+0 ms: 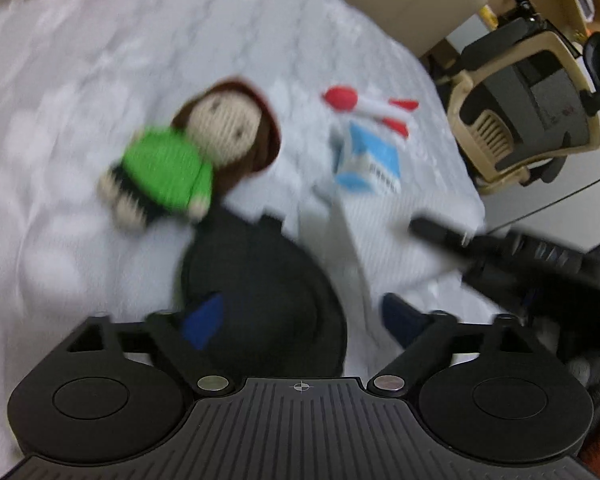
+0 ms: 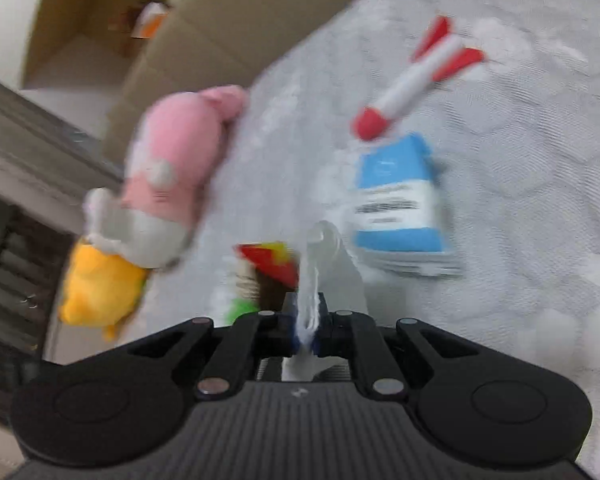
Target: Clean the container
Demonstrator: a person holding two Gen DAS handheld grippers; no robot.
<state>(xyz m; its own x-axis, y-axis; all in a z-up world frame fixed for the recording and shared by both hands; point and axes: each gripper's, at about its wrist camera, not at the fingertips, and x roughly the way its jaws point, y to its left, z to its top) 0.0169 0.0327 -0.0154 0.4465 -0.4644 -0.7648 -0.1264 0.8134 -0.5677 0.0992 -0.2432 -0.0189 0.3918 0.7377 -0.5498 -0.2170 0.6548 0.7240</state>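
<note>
My left gripper [image 1: 300, 316] is open, its blue-padded fingertips [image 1: 204, 320] spread wide over a round black container [image 1: 260, 292] lying on the white bedspread [image 1: 60, 140]. My right gripper [image 2: 306, 332] is shut on a white cloth or wipe [image 2: 328, 256] that sticks up between its pads. The right gripper also shows as a dark shape at the right of the left wrist view [image 1: 520, 256]. Both views are blurred by motion.
A knitted doll in green [image 1: 172, 160], a blue-and-white carton [image 1: 368, 160] [image 2: 400, 204] and a red-and-white toy rocket [image 1: 372, 108] [image 2: 416, 80] lie on the bed. A pink plush [image 2: 172, 168], a yellow plush [image 2: 96, 284] and a red-topped toy [image 2: 268, 272] lie to the left. An office chair [image 1: 532, 100] stands past the bed edge.
</note>
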